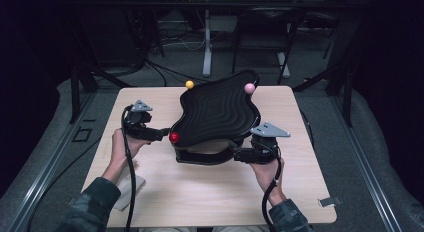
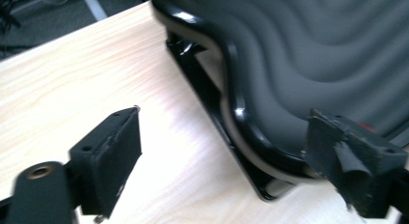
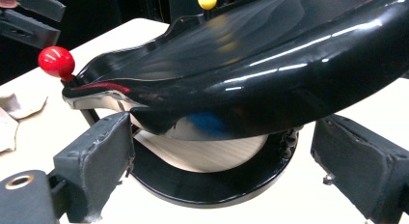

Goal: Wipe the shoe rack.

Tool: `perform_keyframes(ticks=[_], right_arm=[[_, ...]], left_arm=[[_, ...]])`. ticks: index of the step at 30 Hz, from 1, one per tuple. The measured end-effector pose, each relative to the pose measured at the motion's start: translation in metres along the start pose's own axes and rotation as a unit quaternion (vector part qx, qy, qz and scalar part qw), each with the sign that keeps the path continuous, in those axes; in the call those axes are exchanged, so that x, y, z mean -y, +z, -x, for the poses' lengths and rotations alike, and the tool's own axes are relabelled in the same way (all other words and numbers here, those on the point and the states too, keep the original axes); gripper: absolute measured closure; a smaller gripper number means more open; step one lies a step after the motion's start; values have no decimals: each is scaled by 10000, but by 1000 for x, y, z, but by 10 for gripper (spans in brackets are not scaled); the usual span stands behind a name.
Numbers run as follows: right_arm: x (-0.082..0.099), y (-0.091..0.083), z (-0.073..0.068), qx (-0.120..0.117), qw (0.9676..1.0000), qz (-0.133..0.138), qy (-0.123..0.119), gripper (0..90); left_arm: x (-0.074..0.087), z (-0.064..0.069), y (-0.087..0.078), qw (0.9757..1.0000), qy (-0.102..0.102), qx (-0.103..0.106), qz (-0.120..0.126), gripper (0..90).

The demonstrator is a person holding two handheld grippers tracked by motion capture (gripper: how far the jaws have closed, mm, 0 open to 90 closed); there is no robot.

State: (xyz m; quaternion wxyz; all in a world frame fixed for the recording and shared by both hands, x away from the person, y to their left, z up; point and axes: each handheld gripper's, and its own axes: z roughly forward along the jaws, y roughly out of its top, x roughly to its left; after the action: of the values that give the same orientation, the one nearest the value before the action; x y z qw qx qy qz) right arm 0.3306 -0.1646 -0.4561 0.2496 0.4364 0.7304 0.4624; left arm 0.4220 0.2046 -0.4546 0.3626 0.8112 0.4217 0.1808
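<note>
Left tongs stand open, pads well apart with nothing pinched between them, their tips right at the near-left corner of the black wavy tray, just beside the red ball that caps that corner. From the left gripper view the tray's glossy rim runs between the two open pads, unpressed. Over on the right, the right tongs are open as well, low at the tray's near-right side, pointing in under it toward the black base ring it perches on; nothing is clamped there either. The tray sits mid-table, tilted on that base, its long axis running from the near-left red ball out to the far-right pink ball, with a yellow ball on the far-left edge. So the tray lies to the right of the left tongs and up and to the left of the right ones. The left hand looks closer to a handle, I'd say, the red ball being right at its tips. A pale cloth lies on the table near the left forearm.
</note>
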Motion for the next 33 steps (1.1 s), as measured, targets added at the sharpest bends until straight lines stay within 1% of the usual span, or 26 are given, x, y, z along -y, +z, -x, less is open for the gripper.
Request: perform_keyframes(ticks=[1, 4, 8, 9, 10, 11, 13, 17, 21, 22, 23, 27, 30, 31, 33], right_arm=[[0, 0, 1, -4, 10000, 10, 26, 73], [1, 0, 3, 34, 10000, -14, 62, 73], [0, 2, 7, 31, 9999, -53, 80, 73], [0, 2, 7, 55, 9999, -53, 79, 75], [0, 2, 8, 90, 9999, -40, 93, 77], [0, 2, 9, 73, 9999, -61, 107, 77], [0, 3, 10, 117, 9998, -66, 129, 80], [0, 5, 13, 162, 9997, -90, 150, 81], [-1, 5, 17, 216, 9995, -77, 211, 83], [-1, 5, 17, 216, 9995, -77, 211, 83], [-1, 6, 20, 244, 9994, -43, 262, 85], [0, 6, 22, 248, 9993, -77, 284, 86], [0, 7, 22, 282, 9992, -65, 284, 89], [0, 7, 23, 239, 9993, -107, 279, 89], [1, 7, 23, 288, 9991, -73, 293, 89]], left_arm=[[1, -3, 5, 9999, -95, -7, -33, 56], [1, -5, 18, 9997, -185, 7, -161, 16], [2, 0, 28, 9995, -170, 123, -252, 2], [2, 2, 28, 9995, -168, 135, -249, 3], [2, 3, 28, 9995, -123, 160, -255, 3], [2, 5, 29, 9995, -108, 188, -234, 4], [2, 9, 29, 9993, -39, 238, -270, 8], [2, 17, 30, 9990, 37, 352, -286, 13], [5, 25, 30, 9987, 9, 451, -245, 14], [5, 25, 30, 9987, 9, 451, -245, 14], [7, 29, 30, 9987, 21, 458, -217, 15], [10, 37, 32, 9986, 93, 480, -214, 19], [9, 38, 34, 9984, 118, 511, -220, 18], [9, 39, 35, 9982, 115, 544, -220, 18], [8, 41, 36, 9981, 106, 570, -222, 16]])
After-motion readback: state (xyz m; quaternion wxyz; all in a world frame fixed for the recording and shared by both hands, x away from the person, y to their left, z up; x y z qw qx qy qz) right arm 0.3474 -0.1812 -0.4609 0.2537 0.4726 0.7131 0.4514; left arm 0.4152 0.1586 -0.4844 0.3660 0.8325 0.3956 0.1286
